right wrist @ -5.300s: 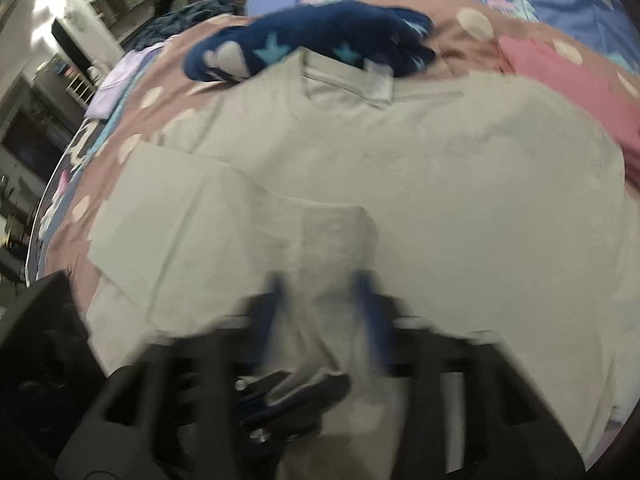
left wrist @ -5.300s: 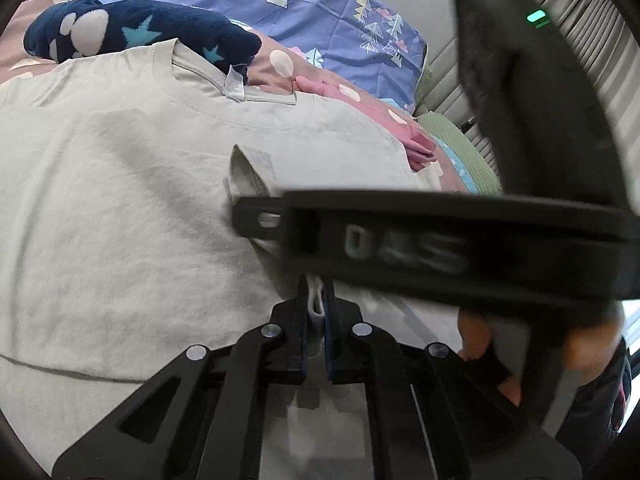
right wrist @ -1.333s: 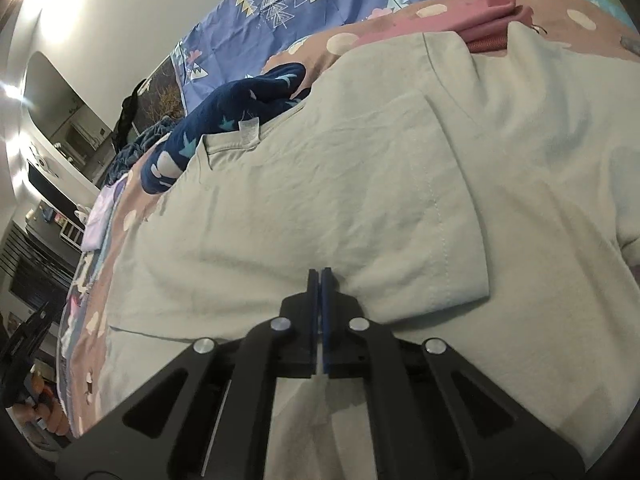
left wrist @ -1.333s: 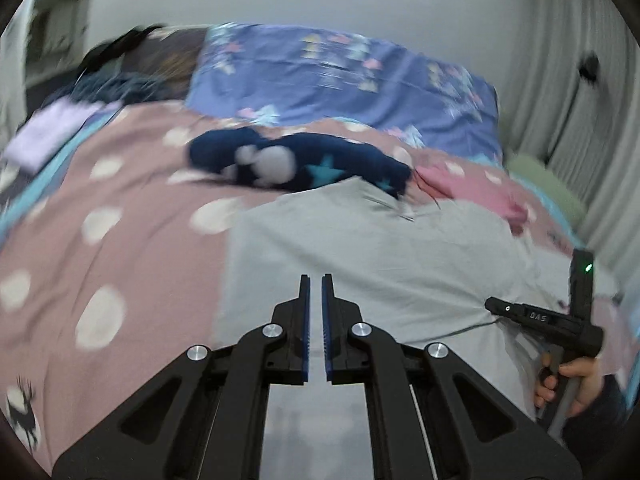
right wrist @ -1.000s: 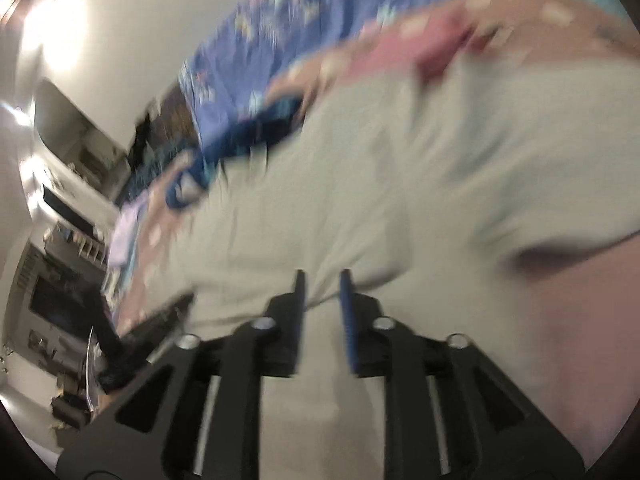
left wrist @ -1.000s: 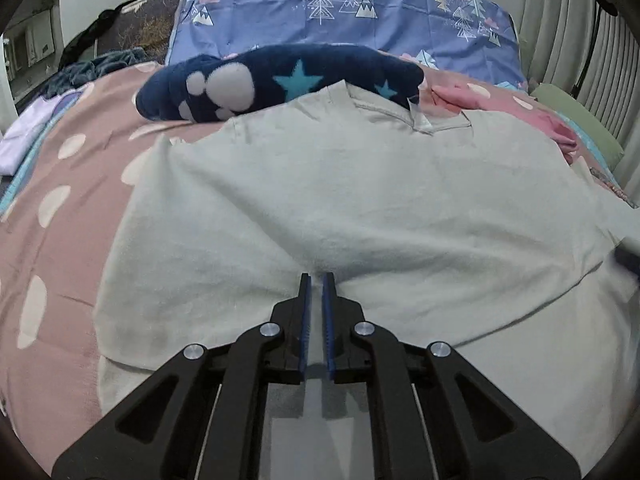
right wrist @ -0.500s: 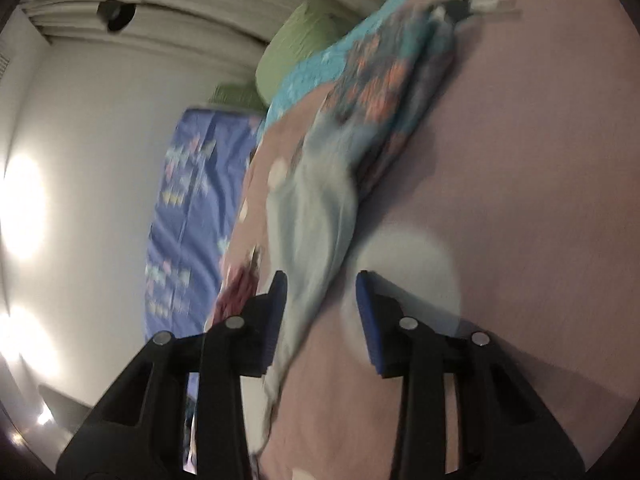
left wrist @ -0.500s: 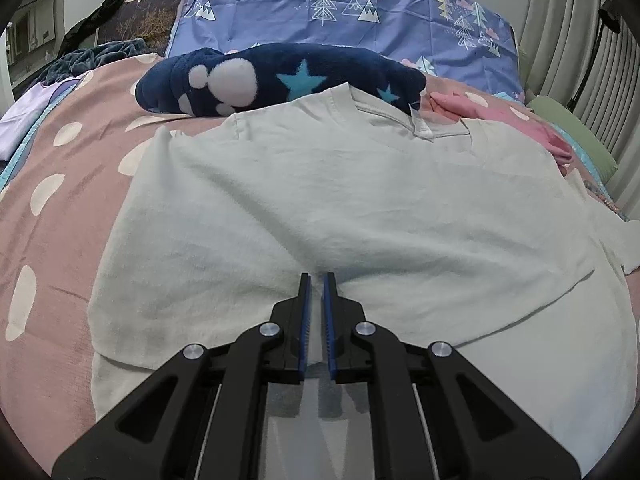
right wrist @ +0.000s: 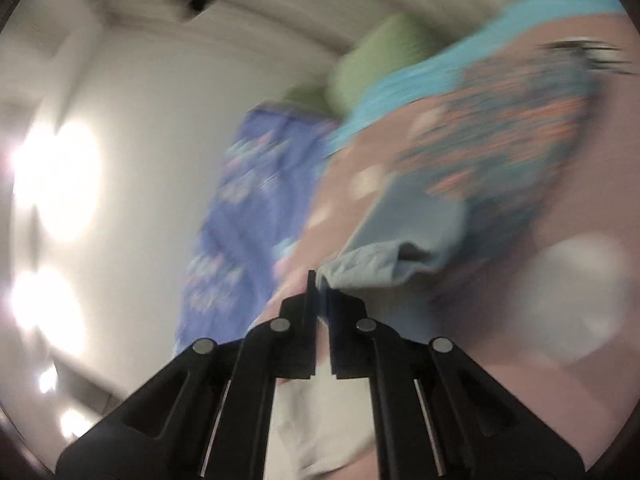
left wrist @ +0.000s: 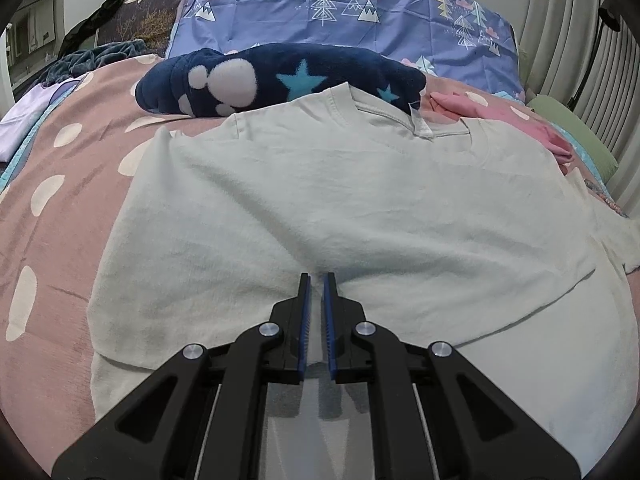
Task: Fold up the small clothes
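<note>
A pale grey-green T-shirt (left wrist: 340, 184) lies flat on the pink spotted bedspread (left wrist: 52, 216), neck towards the pillows, with a sleeve folded in across its lower part. My left gripper (left wrist: 314, 280) hovers over the shirt's lower middle, its jaws nearly shut with a thin gap and nothing between them. The right wrist view is blurred. My right gripper (right wrist: 320, 280) is close to shut, and the edge of a light blue-grey cloth (right wrist: 400, 256) lies at its fingertips. I cannot tell whether it holds the cloth.
A navy star-print fleece (left wrist: 280, 80) lies behind the shirt's collar, and a pink garment (left wrist: 512, 120) at the right. A blue tree-print pillow (left wrist: 348, 20) stands at the headboard. A teal and orange patterned cloth (right wrist: 500, 128) and a green cushion (right wrist: 380, 52) lie beyond the right gripper.
My right gripper has left the shirt, swung to the bed's right side, opened, then narrowed at the light blue-grey cloth. My left gripper has stayed almost still over the shirt.
</note>
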A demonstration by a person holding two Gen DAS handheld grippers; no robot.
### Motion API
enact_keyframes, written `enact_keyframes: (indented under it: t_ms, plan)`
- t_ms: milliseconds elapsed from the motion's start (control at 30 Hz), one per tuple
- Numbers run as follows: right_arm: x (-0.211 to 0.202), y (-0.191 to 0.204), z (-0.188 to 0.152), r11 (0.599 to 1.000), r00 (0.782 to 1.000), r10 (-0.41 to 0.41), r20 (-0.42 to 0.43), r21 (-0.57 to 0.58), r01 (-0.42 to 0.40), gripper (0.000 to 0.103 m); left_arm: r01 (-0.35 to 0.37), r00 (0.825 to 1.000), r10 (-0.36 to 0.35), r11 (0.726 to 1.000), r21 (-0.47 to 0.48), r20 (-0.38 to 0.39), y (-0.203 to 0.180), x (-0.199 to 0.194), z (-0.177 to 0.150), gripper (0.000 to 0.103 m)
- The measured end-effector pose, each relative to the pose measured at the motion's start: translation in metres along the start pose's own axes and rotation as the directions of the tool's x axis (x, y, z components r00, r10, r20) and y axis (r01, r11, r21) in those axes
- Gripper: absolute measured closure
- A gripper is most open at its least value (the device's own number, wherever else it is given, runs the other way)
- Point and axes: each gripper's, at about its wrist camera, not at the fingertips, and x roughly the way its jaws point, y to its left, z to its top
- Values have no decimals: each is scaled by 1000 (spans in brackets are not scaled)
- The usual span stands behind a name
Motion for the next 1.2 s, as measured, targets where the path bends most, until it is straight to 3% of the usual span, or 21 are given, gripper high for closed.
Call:
enact_keyframes:
  t_ms: [67,100,167,200,267,300,367,433,500,567,633,767,867,1000,1100,1133,1200]
  plan:
    - [27,47,-35,991,989,102,-104,-77,-110,99,3,1000,-3,1000,-2,0,0,0,0,95]
    - [44,73,-60,978,972,151,-180,-115,-173,99,9,1000,-9,1000,-7,0,1,0,0,95]
    - [72,111,-112,948,925,209,-317,-168,-271,99,18,1000,-18,1000,-15,1,2,0,0,95]
    - [89,132,-150,925,888,218,-406,-205,-321,99,25,1000,-25,999,-22,2,3,0,0,95]
    - [115,152,-209,896,825,194,-531,-247,-370,99,42,999,-42,998,-36,3,6,0,0,95]
    - [130,157,-247,885,780,154,-607,-267,-383,98,56,998,-56,997,-47,4,8,0,0,95]
    - [154,151,-302,875,716,41,-696,-321,-361,98,73,997,-72,996,-61,4,11,0,0,95]
    - [167,137,-328,875,682,-51,-730,-362,-322,97,91,996,-91,993,-76,6,14,0,-1,94]
    - [170,115,-343,894,649,-79,-756,-342,-290,94,108,994,-108,990,-89,7,16,0,-1,94]
    - [165,100,-343,911,645,-75,-761,-315,-266,89,139,990,-139,985,-102,9,18,1,-1,89]
    - [159,90,-338,925,648,-58,-759,-285,-251,88,192,981,-191,975,-112,19,19,-1,-1,71]
    - [153,76,-329,923,669,-37,-742,-282,-262,86,240,971,-236,962,-131,44,9,-10,3,53]
    - [145,78,-332,892,695,-55,-717,-348,-289,83,348,938,-343,925,-153,58,-5,-12,9,51]
    - [147,93,-343,854,702,-69,-709,-406,-326,74,430,903,-429,892,-140,37,-36,-10,22,42]
    - [147,95,-343,841,696,-48,-717,-405,-358,62,434,899,-438,892,-125,-8,-56,-1,34,35]
    - [145,97,-344,832,689,-29,-724,-399,-384,53,429,901,-434,894,-129,-17,-59,2,36,35]
    - [141,107,-349,800,669,5,-743,-398,-449,50,427,899,-437,892,-149,-35,-62,11,41,34]
